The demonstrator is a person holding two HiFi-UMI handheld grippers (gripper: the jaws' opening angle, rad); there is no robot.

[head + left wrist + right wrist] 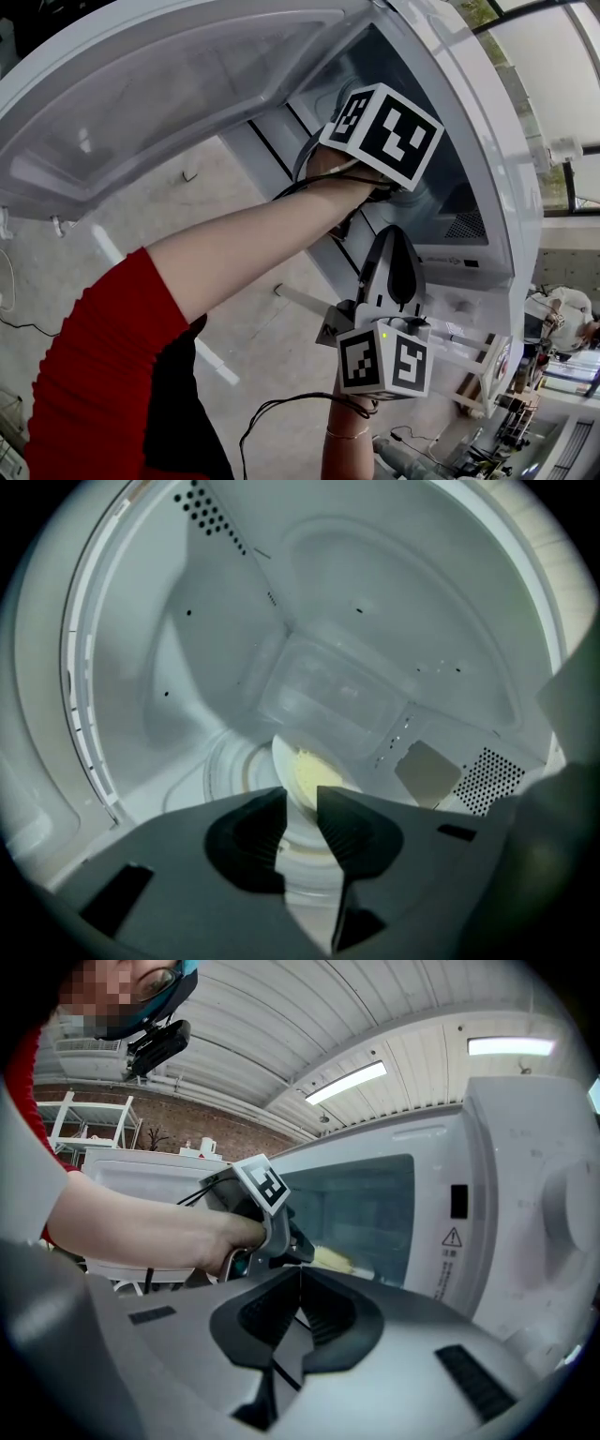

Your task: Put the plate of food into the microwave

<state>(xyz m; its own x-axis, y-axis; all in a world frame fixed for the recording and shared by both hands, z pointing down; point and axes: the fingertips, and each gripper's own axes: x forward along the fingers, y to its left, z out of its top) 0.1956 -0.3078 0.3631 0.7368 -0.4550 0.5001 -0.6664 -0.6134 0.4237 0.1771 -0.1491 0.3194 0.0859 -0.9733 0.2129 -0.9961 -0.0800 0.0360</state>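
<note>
The white microwave (492, 197) stands with its door (169, 103) swung wide. In the left gripper view a white plate (302, 769) of pale yellow food rests on the glass turntable (225, 772) inside the cavity. My left gripper (302, 822) reaches into the cavity, its jaws apart on either side of the plate's near rim, pads not pressing on it. In the head view only its marker cube (386, 131) and the bare forearm show. The right gripper (300, 1283) hangs outside the opening, shut and empty. The yellow food (333, 1258) shows through the opening in the right gripper view.
The cavity's back wall has a vent grille (487, 778) and a mica cover (427, 772) at the right. Cables trail from both grippers. The microwave's control panel (553, 1213) is to the right of the opening. White shelving (89, 1115) stands behind.
</note>
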